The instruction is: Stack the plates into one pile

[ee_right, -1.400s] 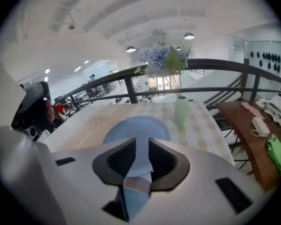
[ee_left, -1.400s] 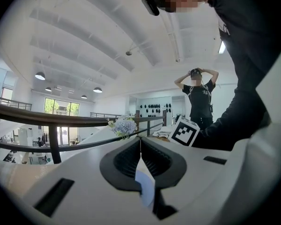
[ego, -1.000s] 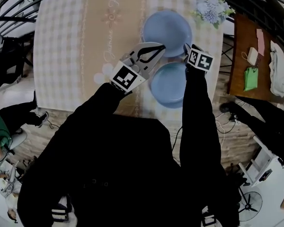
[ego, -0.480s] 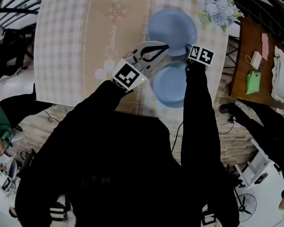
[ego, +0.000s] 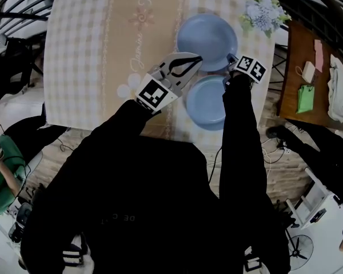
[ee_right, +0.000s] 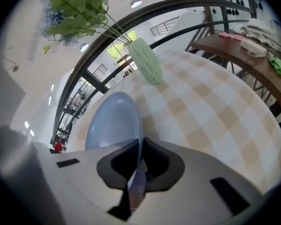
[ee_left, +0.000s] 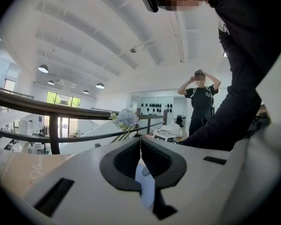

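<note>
Right claw (ee_right: 139,142): clamped on the right rim of the far plate. The jaws have just been closing, with that rim between them.
Left claw (ee_left: 140,139): jaws together and held nearly level, tips by the far plate's near-left edge. A pale sliver shows low in its gap, but I can't tell what it is. Nothing is plainly held.
Surface (ego: 86,67): covered in a checked cloth, it carries both plates and the vase.
Far plate (ego: 206,33): blue and empty. It looks to be lying on the surface, towards the far side, near the vase.
Near plate (ego: 204,104): blue, empty and flat, just beside the far plate on the person's side.
Vase (ee_right: 147,62): pale green, at the far right corner, holding flowers (ego: 262,10).
Step in hand: I'd judge the far plate is about to be lifted onto the near one.
Doing it well: a one-sided pinch on the rim will let the plate droop, so lift slowly, keep it level, clear the near plate's rim, then set it down centred before letting go. The left claw could steady the other edge.
</note>
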Motion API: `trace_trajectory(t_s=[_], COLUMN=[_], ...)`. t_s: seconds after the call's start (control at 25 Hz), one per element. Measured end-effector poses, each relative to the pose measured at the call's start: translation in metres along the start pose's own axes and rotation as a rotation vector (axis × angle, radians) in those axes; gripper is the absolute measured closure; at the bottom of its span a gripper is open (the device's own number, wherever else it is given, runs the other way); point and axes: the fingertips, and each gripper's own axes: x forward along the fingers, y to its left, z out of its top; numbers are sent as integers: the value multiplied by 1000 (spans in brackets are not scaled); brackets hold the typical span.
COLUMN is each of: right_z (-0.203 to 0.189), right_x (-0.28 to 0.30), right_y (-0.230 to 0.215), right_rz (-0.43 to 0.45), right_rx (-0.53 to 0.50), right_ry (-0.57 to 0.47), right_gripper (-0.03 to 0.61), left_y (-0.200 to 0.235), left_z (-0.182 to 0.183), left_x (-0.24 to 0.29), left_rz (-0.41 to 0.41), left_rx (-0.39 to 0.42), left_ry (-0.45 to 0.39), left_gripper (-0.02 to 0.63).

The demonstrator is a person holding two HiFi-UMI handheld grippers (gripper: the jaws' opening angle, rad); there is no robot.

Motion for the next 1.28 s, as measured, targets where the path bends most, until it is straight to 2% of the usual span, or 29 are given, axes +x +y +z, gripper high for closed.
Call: trace_trajectory(t_s=[0.48,0.64,1.08,1.28], right_z=[-3,-3,-7,-24], right_x=[-17,-29,-78,-104], right_y=[13,14,14,6], right_rz=[51,57,84,108], right_rx=[93,94,100,137], right_ry=[-22,-32,-84,-110], right_gripper=[558,558,557,554], left_y=[-7,-14,-44,-67], left_z=[10,12,22,24], left_x=[-16,-21,-25,-24], left_rz=[10,10,-15,-43], left_rx=[24,29,47,62], left_ry=[-14,-17,-25,-25], left_gripper=[592,592,592,592])
